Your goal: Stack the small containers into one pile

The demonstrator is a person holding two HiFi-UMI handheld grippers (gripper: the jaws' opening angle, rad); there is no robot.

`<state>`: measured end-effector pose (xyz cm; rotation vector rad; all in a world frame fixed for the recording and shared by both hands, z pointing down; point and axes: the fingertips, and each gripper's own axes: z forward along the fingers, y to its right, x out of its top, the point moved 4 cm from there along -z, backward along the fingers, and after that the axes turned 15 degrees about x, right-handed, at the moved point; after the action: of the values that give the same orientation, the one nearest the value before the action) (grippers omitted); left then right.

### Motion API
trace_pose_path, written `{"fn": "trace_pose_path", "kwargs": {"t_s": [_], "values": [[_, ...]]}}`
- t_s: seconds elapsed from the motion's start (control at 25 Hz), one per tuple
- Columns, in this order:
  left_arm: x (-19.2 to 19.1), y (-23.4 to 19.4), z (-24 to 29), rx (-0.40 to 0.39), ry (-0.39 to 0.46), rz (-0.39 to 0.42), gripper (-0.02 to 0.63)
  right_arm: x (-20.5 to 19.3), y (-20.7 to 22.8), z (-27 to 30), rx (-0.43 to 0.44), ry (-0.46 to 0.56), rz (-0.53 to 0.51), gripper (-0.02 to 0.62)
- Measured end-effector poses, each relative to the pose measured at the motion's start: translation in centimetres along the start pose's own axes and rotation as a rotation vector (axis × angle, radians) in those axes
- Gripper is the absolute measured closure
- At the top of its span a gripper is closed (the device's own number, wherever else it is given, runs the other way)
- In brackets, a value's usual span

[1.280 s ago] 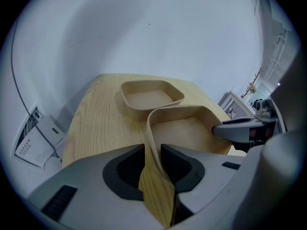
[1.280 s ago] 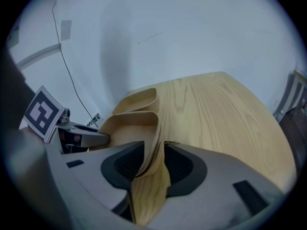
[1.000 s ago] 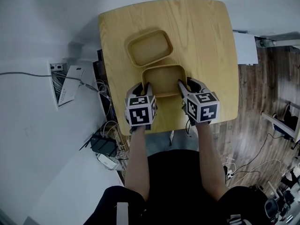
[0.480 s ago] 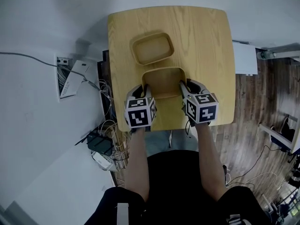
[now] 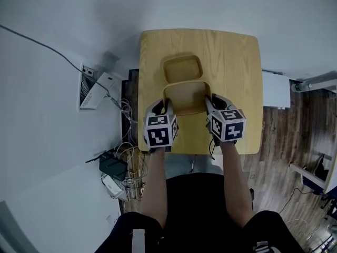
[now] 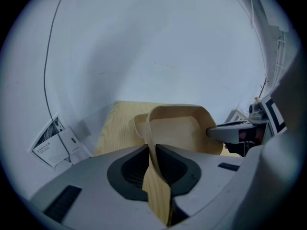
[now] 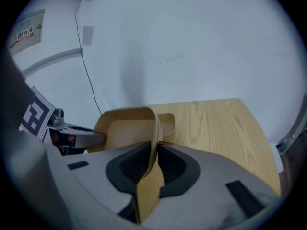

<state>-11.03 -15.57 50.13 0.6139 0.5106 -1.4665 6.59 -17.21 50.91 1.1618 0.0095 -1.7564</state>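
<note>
Left tongs (image 5: 166,106) and right tongs (image 5: 208,102), jaws just closing, pinch the near container (image 5: 185,96) by its left and right walls; another container (image 5: 182,68) sits farther along the bench (image 5: 237,78).

A light wooden table (image 5: 238,83) bears one tan container (image 5: 182,67) lying toward its far edge.

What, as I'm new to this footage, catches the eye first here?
A tan container held over the wooden table, the left tongs and right tongs pinching its opposite side walls; both pairs of jaws have just been closing. A second matching container sits on the table just beyond it.
</note>
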Motion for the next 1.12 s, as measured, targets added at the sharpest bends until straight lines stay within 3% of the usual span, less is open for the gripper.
{"fn": "trace_pose_path", "kwargs": {"t_s": [0.4,1.12], "values": [[3.4,-1.8,-0.5,0.042,0.054,0.009,0.552,3.8,-1.0,1.2,0.024,0.042,-0.035,0.549],[6.8,-3.4,4.9,-0.005,0.011,-0.006,0.543,7.6,1.0,5.5,-0.067,0.019,0.0,0.563]]}}
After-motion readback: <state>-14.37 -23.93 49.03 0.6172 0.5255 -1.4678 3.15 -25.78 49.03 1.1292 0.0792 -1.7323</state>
